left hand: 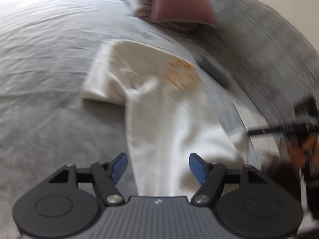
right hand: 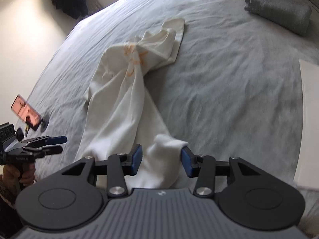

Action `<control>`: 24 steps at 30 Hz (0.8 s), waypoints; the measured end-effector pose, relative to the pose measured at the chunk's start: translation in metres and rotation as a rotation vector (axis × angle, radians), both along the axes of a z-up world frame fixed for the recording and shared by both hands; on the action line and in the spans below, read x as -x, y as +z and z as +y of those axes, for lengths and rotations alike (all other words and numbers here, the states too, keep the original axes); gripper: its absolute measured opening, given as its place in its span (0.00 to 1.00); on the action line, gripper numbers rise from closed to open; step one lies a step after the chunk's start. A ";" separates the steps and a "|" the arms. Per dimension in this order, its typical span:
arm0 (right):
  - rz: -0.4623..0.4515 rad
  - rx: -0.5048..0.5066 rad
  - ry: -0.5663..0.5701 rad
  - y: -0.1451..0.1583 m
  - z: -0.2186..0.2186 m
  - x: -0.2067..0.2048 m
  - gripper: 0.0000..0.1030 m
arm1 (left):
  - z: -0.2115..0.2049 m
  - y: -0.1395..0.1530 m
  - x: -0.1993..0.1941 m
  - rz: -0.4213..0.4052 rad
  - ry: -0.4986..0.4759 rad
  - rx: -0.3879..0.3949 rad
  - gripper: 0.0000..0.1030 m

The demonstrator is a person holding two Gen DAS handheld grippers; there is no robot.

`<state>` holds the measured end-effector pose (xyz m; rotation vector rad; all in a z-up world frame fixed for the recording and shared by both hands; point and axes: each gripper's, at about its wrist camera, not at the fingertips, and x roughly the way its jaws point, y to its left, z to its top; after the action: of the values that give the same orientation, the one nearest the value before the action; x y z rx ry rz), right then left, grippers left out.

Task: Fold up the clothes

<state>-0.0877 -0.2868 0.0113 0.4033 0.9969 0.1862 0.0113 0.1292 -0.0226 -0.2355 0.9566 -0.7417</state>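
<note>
A white T-shirt with an orange print point(left hand: 159, 91) lies bunched lengthwise on the grey-blue bed sheet point(left hand: 49, 59). It also shows in the right wrist view point(right hand: 123, 91). My left gripper point(left hand: 158, 167) is open, its blue pads on either side of the shirt's near end without touching it. My right gripper point(right hand: 162, 160) is open around a raised white fold of the shirt's hem point(right hand: 167, 149). The left gripper shows from the side in the right wrist view point(right hand: 54, 144), low over the sheet, left of the shirt.
A folded grey garment point(right hand: 279, 12) lies at the bed's far right. A pink folded item point(left hand: 179, 2) rests on a pile at the far edge. A phone on a small stand point(right hand: 28, 113) sits on the sheet. A white board point(right hand: 311, 119) lies at the right.
</note>
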 end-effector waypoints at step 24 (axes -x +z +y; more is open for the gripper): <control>-0.138 -0.114 -0.181 -0.064 -0.012 -0.157 0.46 | -0.047 -0.035 -0.098 -0.039 0.241 -0.153 0.58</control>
<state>0.0698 -0.2985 -0.0532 0.5744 0.8116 0.1060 0.1091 0.0824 -0.0574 -0.1966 0.9240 -0.4487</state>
